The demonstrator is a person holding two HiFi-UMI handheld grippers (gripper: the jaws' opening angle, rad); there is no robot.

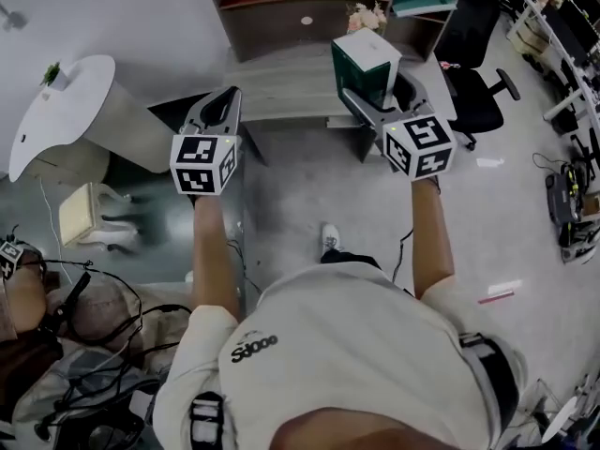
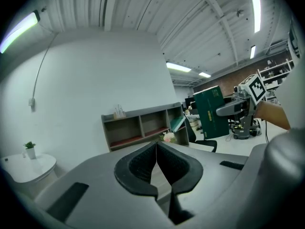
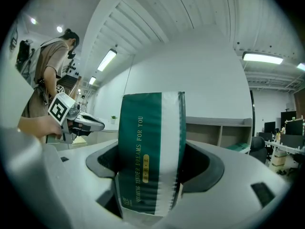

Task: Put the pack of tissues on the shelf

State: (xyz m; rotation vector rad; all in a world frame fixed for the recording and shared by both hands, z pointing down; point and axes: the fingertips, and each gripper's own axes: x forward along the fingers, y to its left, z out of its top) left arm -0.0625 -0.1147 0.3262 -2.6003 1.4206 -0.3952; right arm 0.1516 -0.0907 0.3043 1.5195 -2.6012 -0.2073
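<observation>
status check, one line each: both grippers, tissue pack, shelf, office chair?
left gripper: shut, fingers together, nothing between them
right gripper: shut on the pack of tissues
pack of tissues: upright, held in the air, not on the shelf
shelf: open-fronted, pack not yet in it
office chair: unoccupied

Open office: desk (image 1: 281, 87), swivel chair (image 1: 473, 82).

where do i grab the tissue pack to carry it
Grip the tissue pack across its two long sides near one end, coming in from that end, as the right gripper does: those sides look flat and parallel and fit between the jaws.
</observation>
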